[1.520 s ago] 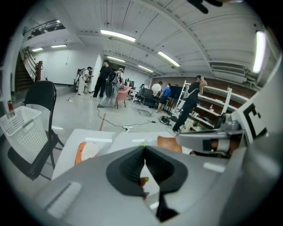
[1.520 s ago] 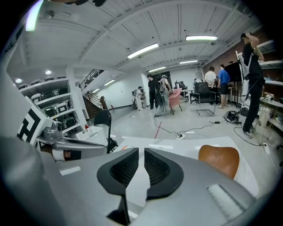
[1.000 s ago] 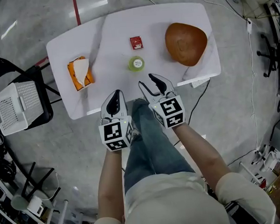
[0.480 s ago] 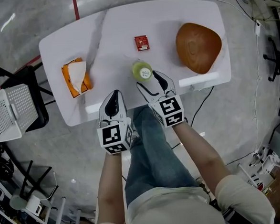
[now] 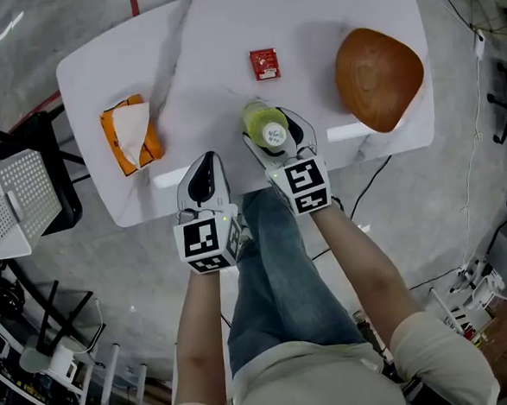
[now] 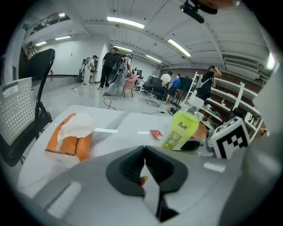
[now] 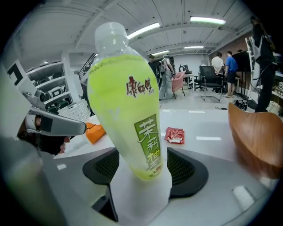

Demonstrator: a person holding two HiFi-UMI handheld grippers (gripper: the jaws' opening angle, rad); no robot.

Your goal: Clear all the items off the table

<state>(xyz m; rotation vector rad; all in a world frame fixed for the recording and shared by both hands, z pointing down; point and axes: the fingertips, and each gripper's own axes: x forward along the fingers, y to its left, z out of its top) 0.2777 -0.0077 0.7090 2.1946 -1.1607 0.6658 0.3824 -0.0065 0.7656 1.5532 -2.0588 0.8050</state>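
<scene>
Judging by what sits on the counter (image 5: 192, 63), the clearing has barely begun; four things are on it and none is lifted. I take the bottle (image 7: 126, 110) of green drink as the landmark; it stands upright near the counter's front edge, just ahead of the person's knees.

The right tool (image 5: 275, 139) is at the bottle; its jaws have just been opening and now stand spread wide, one on each side of the bottle's base; the bottle is between them, but the pads do not seem to press on it, so I would not call it held yet. The left tool (image 5: 204, 170) hangs to the left of the bottle over the counter's front edge; its jaws are pressed together, and no item is gripped in them.

Beyond the bottle, further from the person, lies a small red sachet (image 5: 264, 63); to the right of the bottle sits a brown wooden bowl (image 5: 378, 78) near the counter's far corner; to the left of the bottle lies an orange packet (image 5: 130, 135) with white paper showing on top. Far to the left of the bottle, off the counter, a white basket (image 5: 15, 201) rests on a black chair (image 5: 61, 180); that may be where the things are meant to go, though nothing confirms it.

Left to do, in my reading: close on the bottle, carry it off, then take the sachet, the bowl and the packet in turn.
</scene>
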